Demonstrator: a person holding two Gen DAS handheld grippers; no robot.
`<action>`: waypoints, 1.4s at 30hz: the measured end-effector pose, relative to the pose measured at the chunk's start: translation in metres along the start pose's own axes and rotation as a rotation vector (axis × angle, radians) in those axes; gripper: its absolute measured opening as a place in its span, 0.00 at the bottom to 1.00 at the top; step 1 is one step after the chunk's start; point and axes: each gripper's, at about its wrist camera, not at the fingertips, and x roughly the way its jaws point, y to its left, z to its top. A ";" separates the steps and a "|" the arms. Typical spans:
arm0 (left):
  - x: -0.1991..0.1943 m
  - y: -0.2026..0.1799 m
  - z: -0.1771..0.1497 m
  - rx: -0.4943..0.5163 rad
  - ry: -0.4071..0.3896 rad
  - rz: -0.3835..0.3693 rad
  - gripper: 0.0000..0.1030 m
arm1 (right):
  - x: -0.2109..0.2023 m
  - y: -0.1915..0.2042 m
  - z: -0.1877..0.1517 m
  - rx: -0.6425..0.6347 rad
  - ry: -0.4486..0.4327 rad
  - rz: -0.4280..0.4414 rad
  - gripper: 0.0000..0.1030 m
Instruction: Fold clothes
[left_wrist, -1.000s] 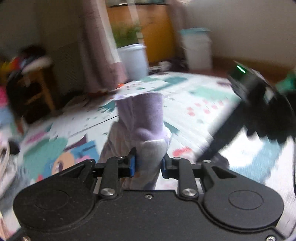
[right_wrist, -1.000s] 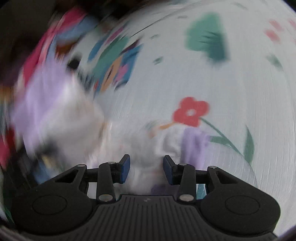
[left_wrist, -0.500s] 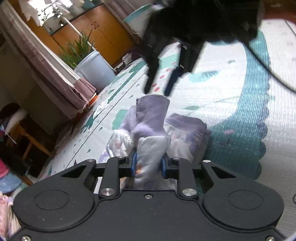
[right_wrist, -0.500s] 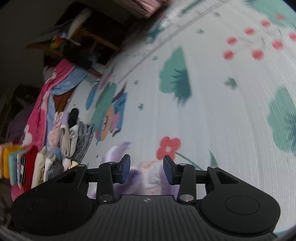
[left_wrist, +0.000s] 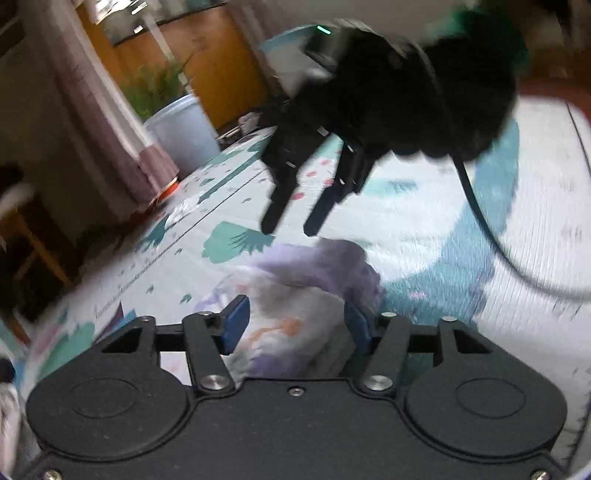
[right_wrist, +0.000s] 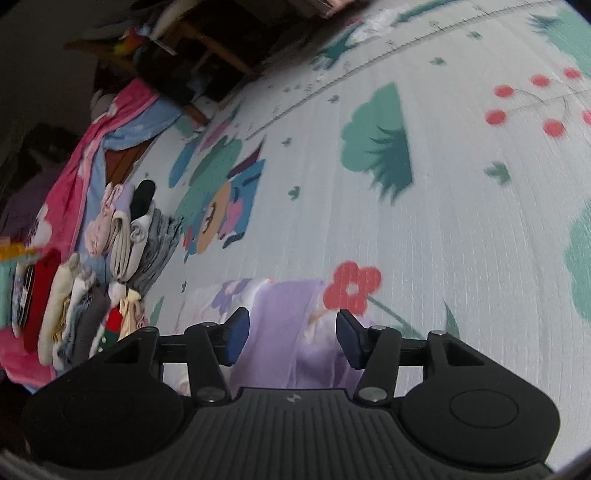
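Observation:
A lilac and white floral garment (left_wrist: 295, 295) lies bunched on the patterned play mat (left_wrist: 424, 229). My left gripper (left_wrist: 295, 325) is open just above it, the fingers apart on either side of the cloth. The garment also shows in the right wrist view (right_wrist: 288, 325), below my right gripper (right_wrist: 290, 336), which is open and empty. The right gripper also hangs in the left wrist view (left_wrist: 291, 225), open, just beyond the garment.
A row of folded clothes (right_wrist: 110, 258) and a pink and blue blanket (right_wrist: 81, 173) lie at the mat's left. A wooden stool (right_wrist: 207, 48), a curtain (left_wrist: 110, 122), a white plant pot (left_wrist: 181, 129) and a black cable (left_wrist: 480, 221) are nearby.
My left gripper has opened and let go of the garment, which now lies on the mat. The right gripper has opened wider and hangs closer over it.

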 end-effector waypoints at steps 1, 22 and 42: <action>-0.001 0.007 0.000 -0.029 0.009 -0.001 0.56 | 0.006 0.005 0.003 -0.033 0.013 -0.012 0.52; 0.003 0.149 -0.036 -0.911 0.016 -0.226 0.58 | 0.003 0.116 -0.058 -0.503 0.114 0.206 0.19; 0.042 0.035 0.014 -0.023 0.035 -0.180 0.25 | -0.038 -0.013 -0.029 0.168 -0.087 0.116 0.20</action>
